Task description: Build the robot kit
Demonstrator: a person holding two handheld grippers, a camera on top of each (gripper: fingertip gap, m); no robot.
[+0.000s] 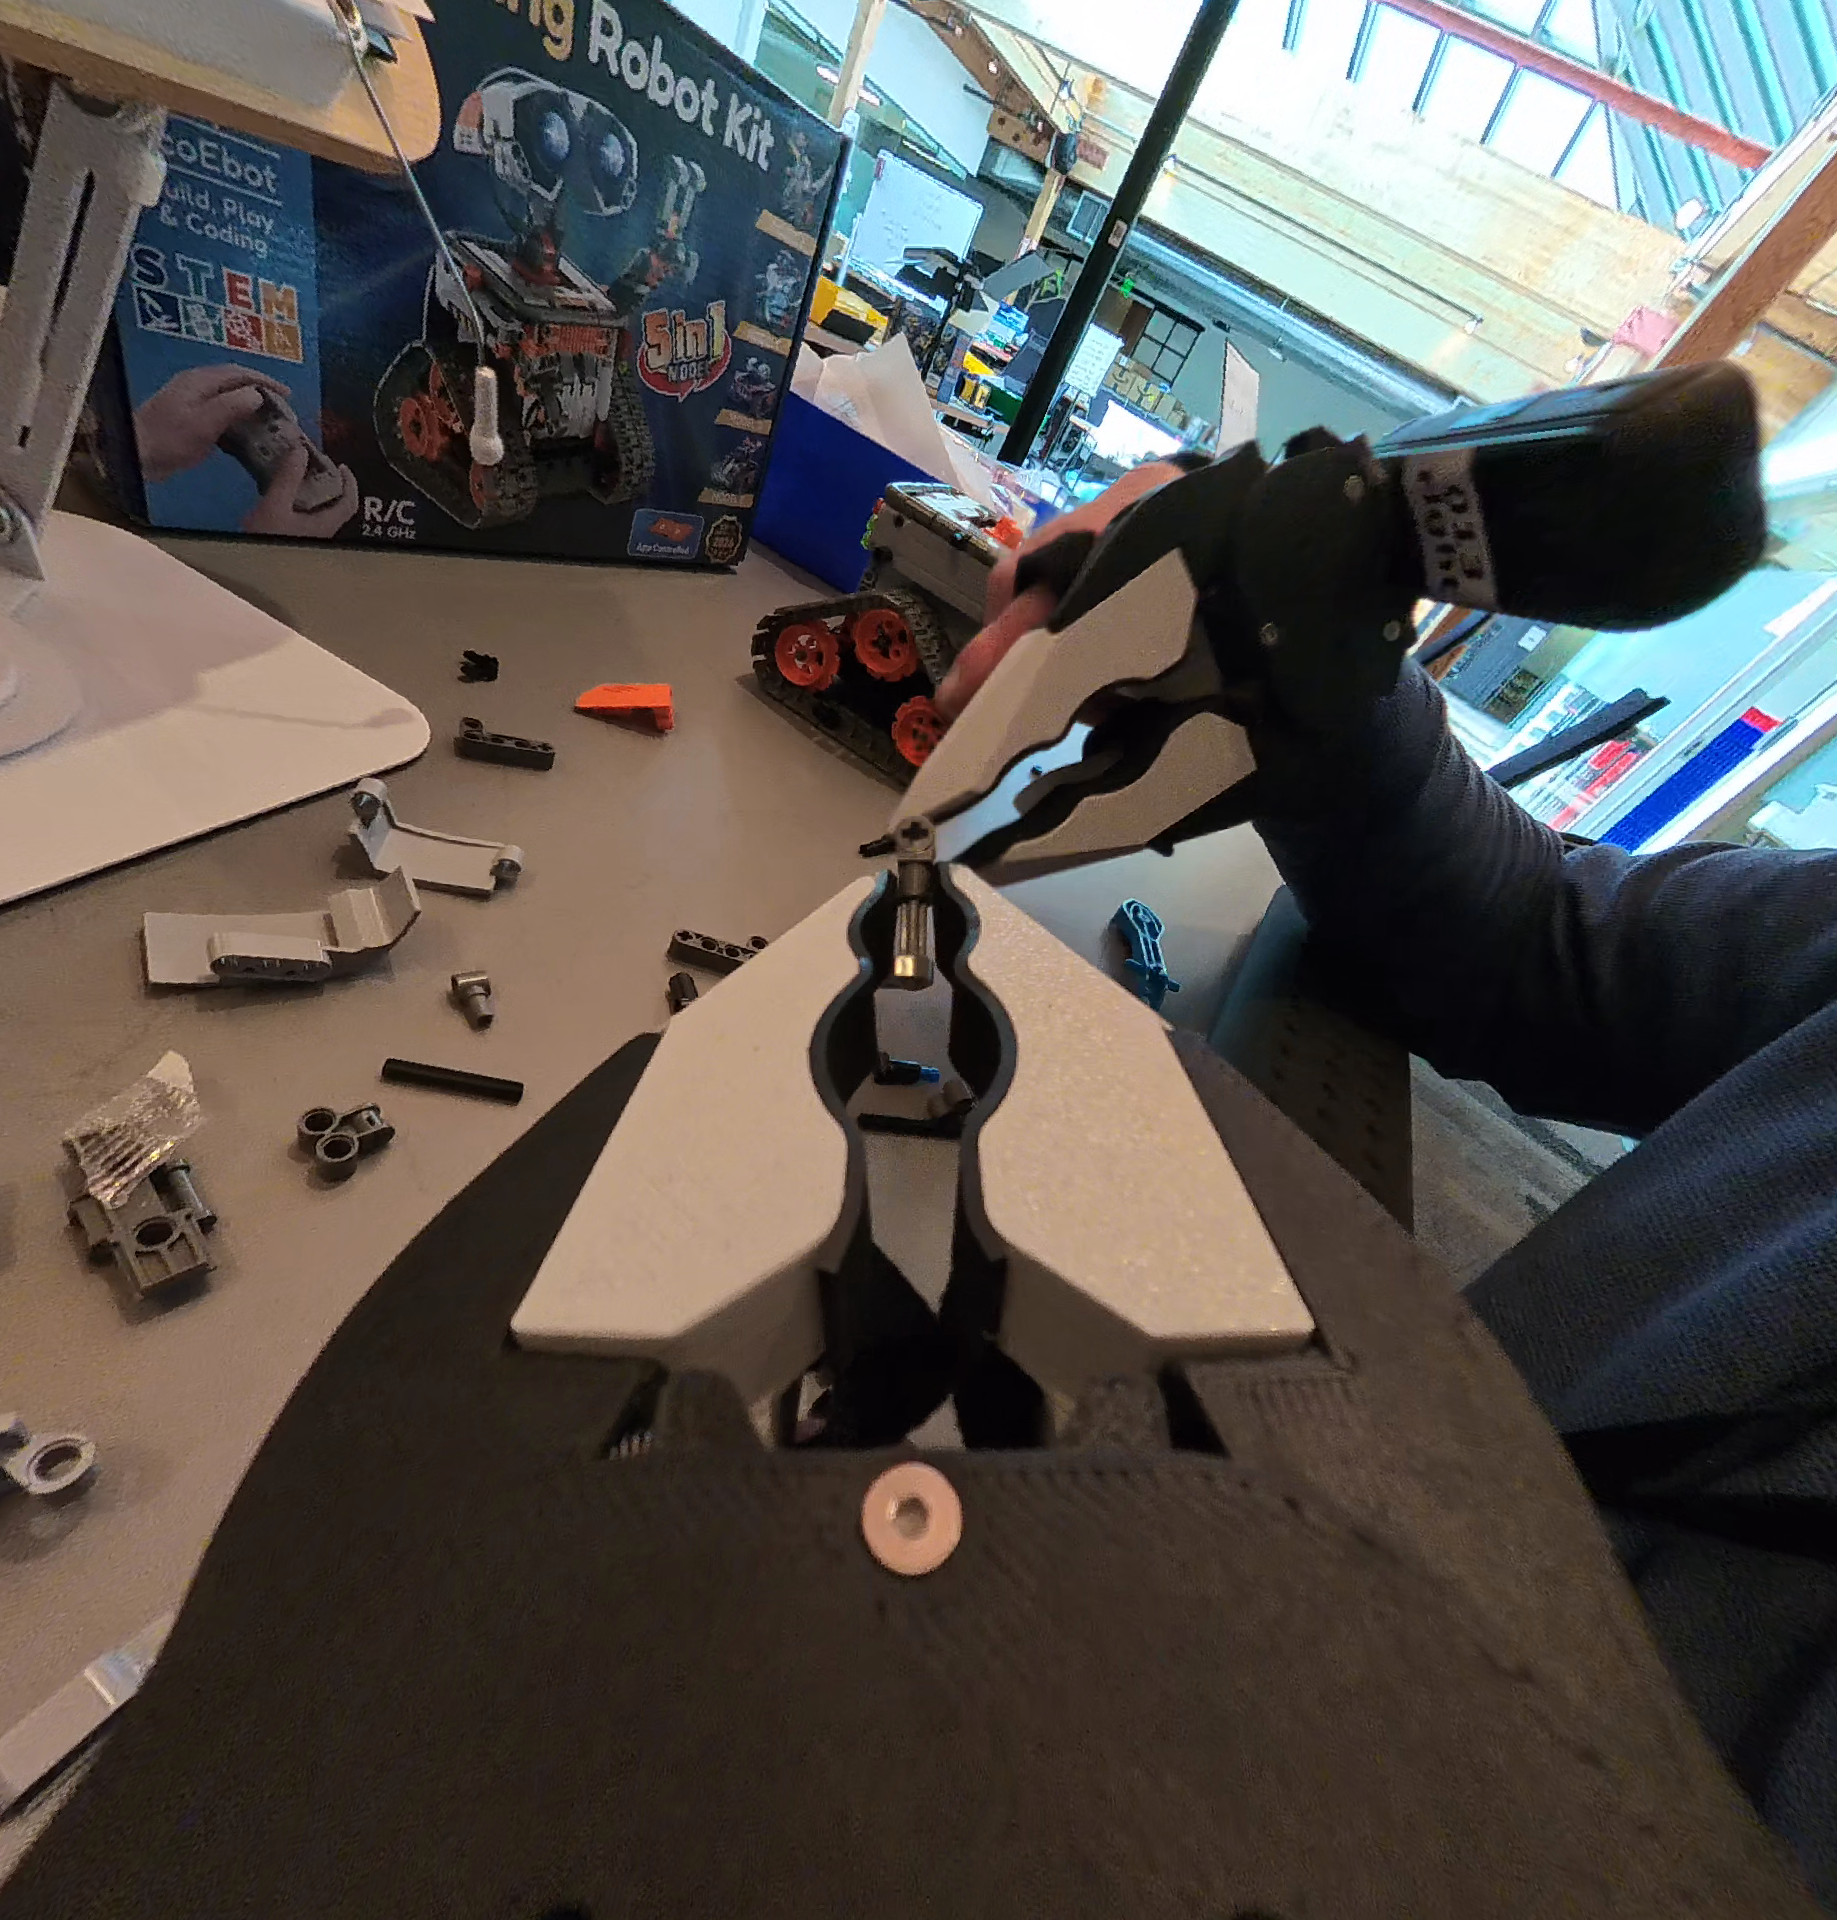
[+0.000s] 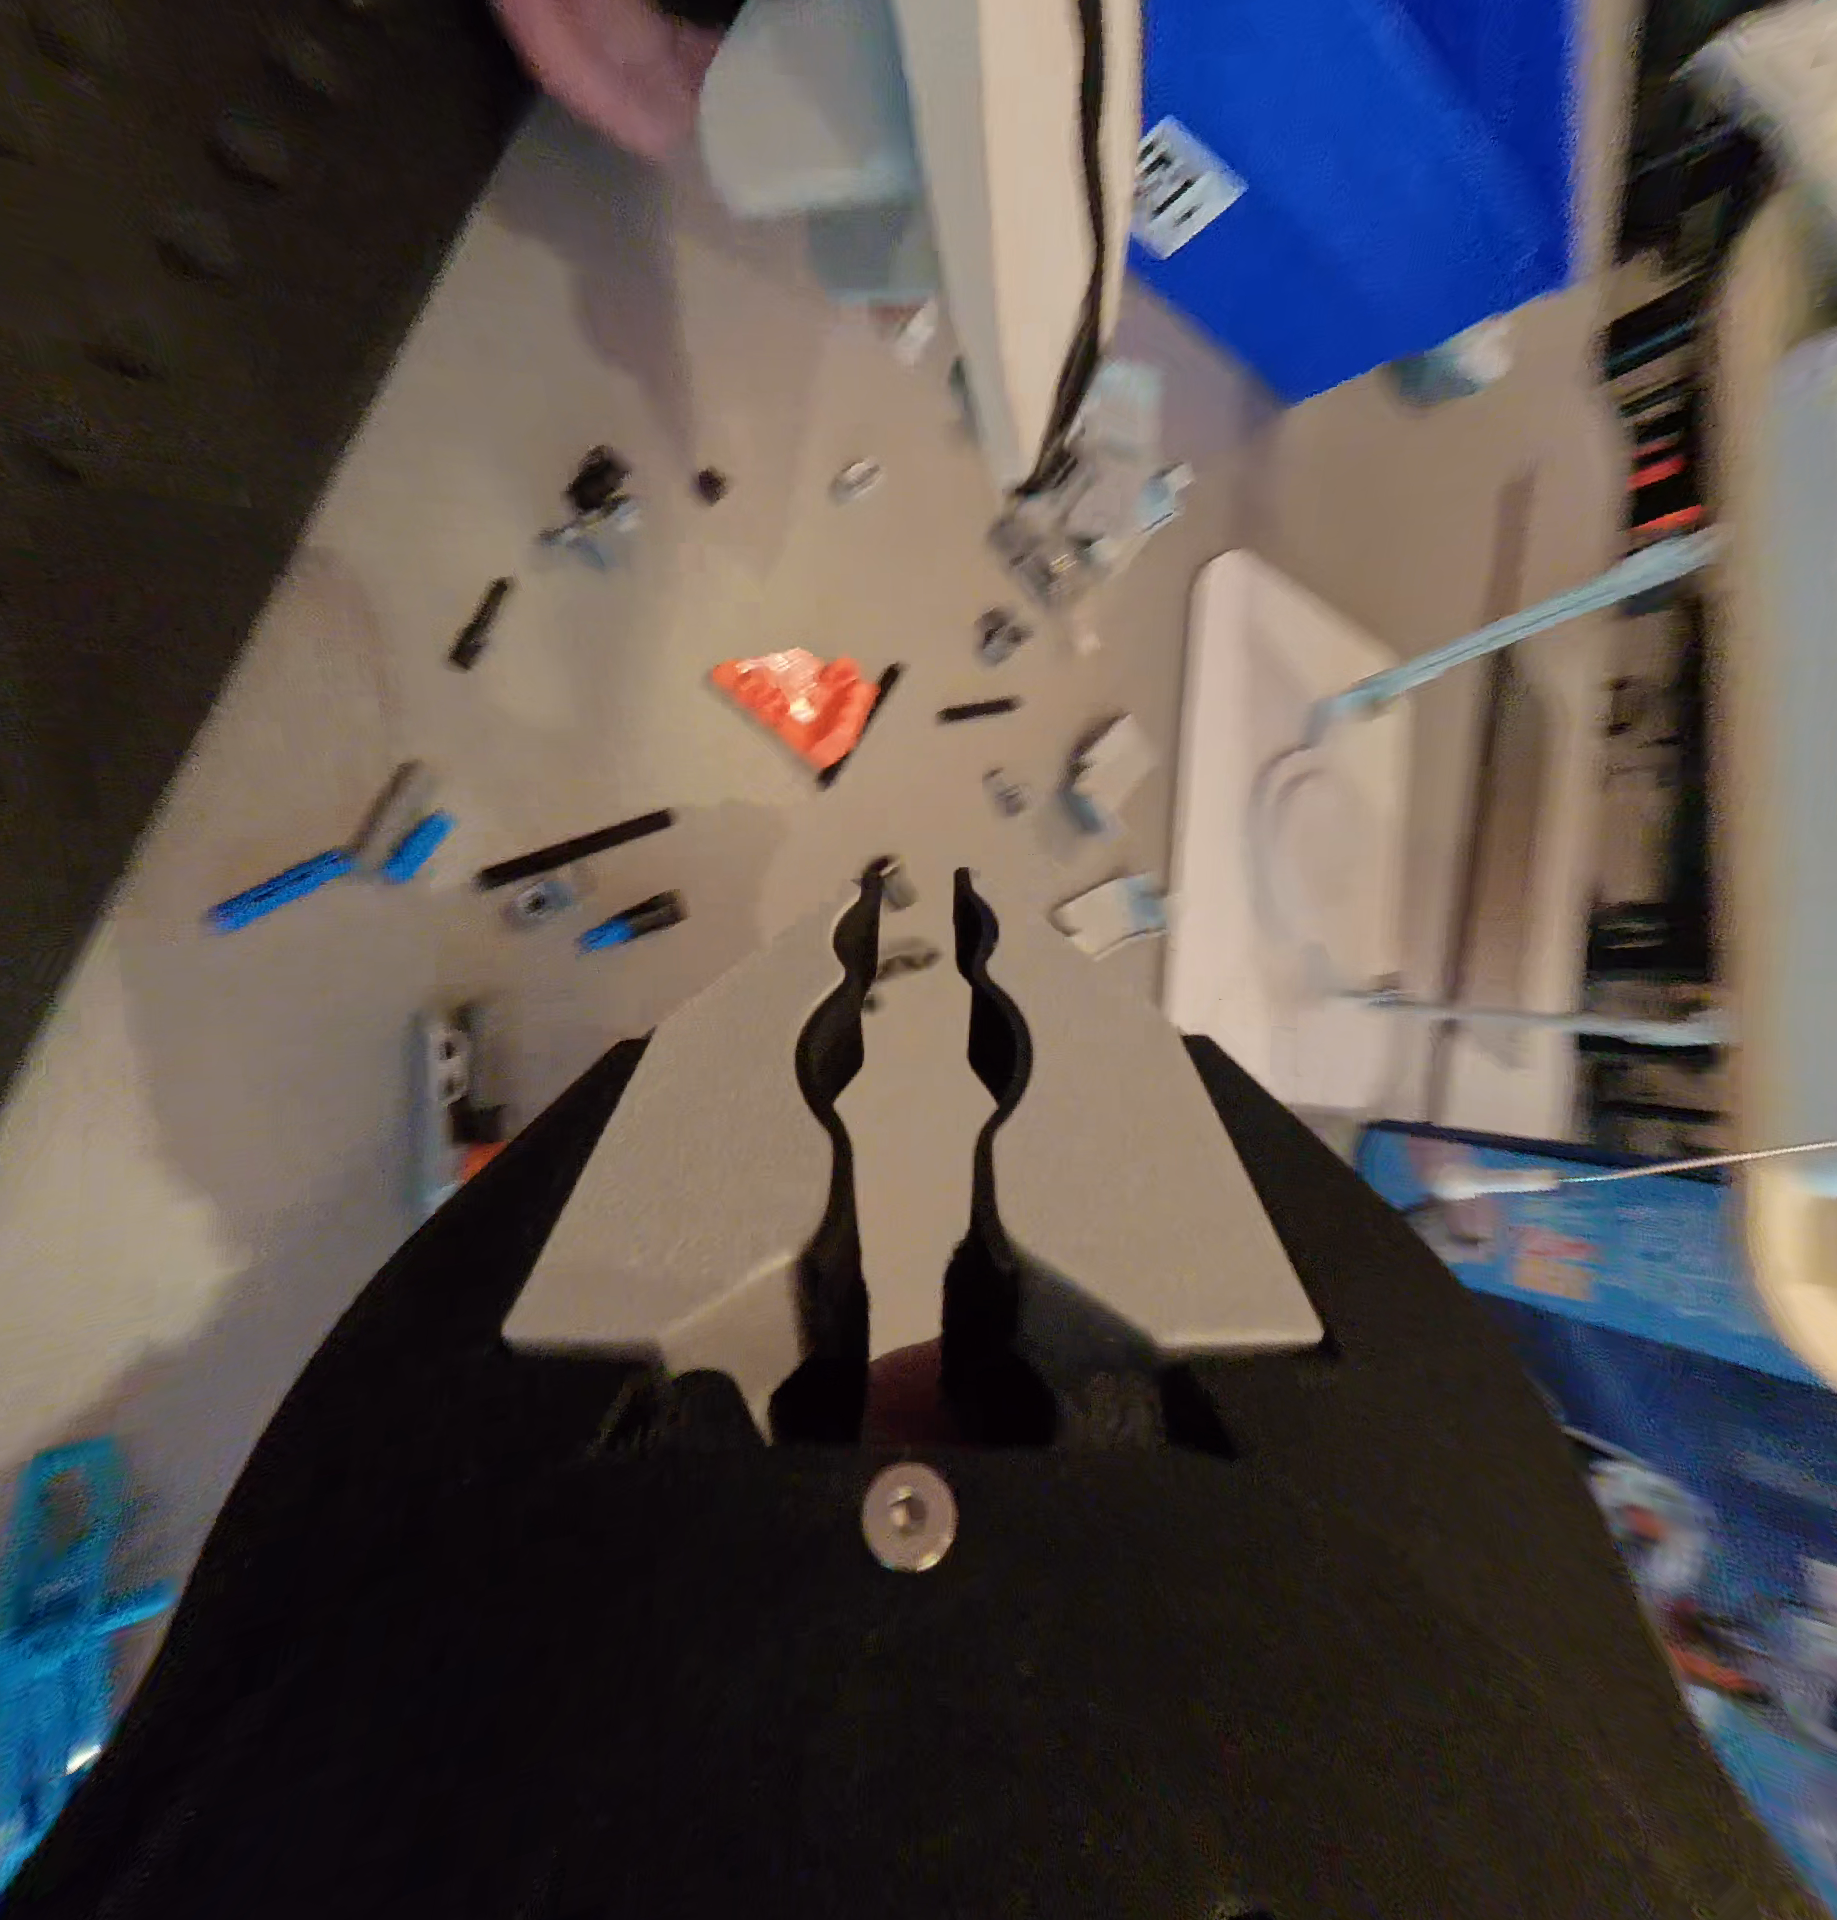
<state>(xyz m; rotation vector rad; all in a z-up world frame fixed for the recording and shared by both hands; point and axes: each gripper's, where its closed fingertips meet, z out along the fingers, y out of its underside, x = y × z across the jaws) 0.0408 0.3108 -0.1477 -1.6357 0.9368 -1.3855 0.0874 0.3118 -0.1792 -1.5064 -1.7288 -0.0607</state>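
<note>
My left gripper [image 1: 911,883] is shut on a small dark grey pin piece [image 1: 912,930] and holds it upright above the grey table [image 1: 602,831]. The piece's cross-shaped top end pokes out past the fingertips. My right gripper [image 1: 935,836] comes in from the right in a person's hand, and its tips sit right at that top end. In the blurred right wrist view the right gripper [image 2: 919,883] has its jaws a narrow gap apart with nothing clearly between them. The table lies below it, strewn with small parts.
A robot kit box [image 1: 457,312] and a blue bin [image 1: 831,488] stand at the back. A tracked model [image 1: 862,665] is behind the grippers. An orange wedge [image 1: 628,704], grey panels [image 1: 270,935], a black axle [image 1: 452,1081] and a white stand base [image 1: 166,707] lie to the left. A dark sleeve [image 1: 1620,987] is on the right. Tip to tip, the grippers are about 7 cm apart.
</note>
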